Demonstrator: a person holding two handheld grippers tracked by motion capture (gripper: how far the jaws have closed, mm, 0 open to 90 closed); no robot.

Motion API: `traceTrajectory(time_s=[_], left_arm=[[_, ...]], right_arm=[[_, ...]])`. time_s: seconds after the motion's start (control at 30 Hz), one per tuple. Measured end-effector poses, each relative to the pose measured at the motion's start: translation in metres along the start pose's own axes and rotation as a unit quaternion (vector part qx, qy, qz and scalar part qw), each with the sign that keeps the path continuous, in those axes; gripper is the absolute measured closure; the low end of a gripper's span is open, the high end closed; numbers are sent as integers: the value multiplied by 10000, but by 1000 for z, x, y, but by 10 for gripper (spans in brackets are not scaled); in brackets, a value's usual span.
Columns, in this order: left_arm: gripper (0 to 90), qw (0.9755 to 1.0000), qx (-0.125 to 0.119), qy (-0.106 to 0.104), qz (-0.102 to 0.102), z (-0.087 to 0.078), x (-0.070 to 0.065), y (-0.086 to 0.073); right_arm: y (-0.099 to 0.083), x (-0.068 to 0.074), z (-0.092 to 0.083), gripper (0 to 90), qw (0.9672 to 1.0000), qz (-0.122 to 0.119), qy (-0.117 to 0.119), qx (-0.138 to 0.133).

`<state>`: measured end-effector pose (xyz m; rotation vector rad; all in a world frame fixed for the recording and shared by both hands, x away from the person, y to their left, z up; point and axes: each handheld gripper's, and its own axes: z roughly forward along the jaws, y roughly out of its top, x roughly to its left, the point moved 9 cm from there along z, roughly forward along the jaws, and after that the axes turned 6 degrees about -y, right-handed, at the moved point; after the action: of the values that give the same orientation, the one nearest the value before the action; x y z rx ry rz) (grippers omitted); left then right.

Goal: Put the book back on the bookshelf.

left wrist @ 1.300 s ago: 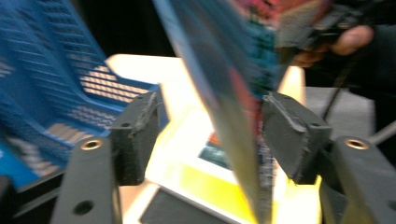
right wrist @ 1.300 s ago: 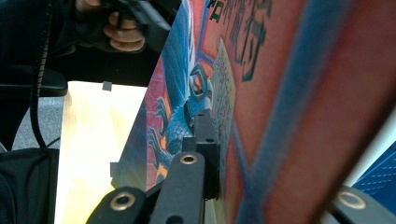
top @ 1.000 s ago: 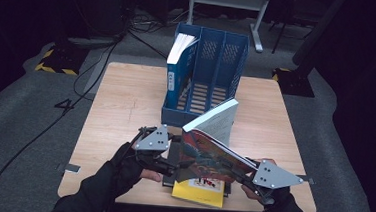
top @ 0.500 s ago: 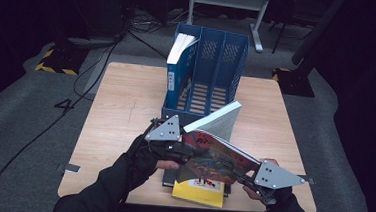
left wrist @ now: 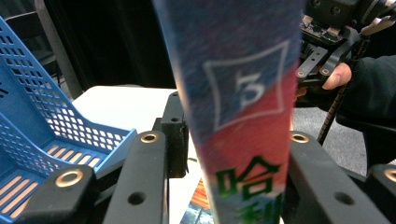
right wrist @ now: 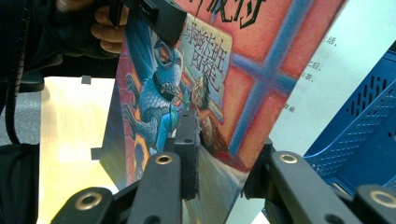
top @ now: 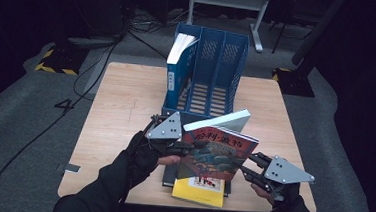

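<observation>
Now left hand-held gripper (top: 185, 148) closing, clamps picture book (top: 217, 155) spine; right hand-held gripper (top: 249, 166) opening, jaws straddle book's edge.

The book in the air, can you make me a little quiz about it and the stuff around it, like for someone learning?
1. True or false: every slot of the blue rack has a book in it.
2. What colour is the flat book on the table below the raised book? A red, B yellow, C green.
3. How many tools have the raised book between their jaws?

Key
1. False: one slot, at the left, holds a white book.
2. B.
3. Two: the left tool at its spine and the right tool at its lower corner.
</observation>
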<state>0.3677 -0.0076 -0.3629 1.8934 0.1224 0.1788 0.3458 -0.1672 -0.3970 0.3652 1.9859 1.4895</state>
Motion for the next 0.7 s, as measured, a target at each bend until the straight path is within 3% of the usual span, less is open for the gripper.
traceTrajectory(time_s=[0.17,0.4,0.67,0.7], left_arm=[[628,9999,-116,19,-95,1,2,10],[617,9998,22,88,-161,6,7,17],[701,9999,1,17,-153,5,4,19],[708,9999,-2,24,-151,5,4,19]], right_arm=[[0,1,1,747,10000,30,41,-6],[0,0,0,745,10000,20,16,11],[-7,-5,1,613,9997,93,-169,161],[-13,-8,0,549,9993,192,-165,277]])
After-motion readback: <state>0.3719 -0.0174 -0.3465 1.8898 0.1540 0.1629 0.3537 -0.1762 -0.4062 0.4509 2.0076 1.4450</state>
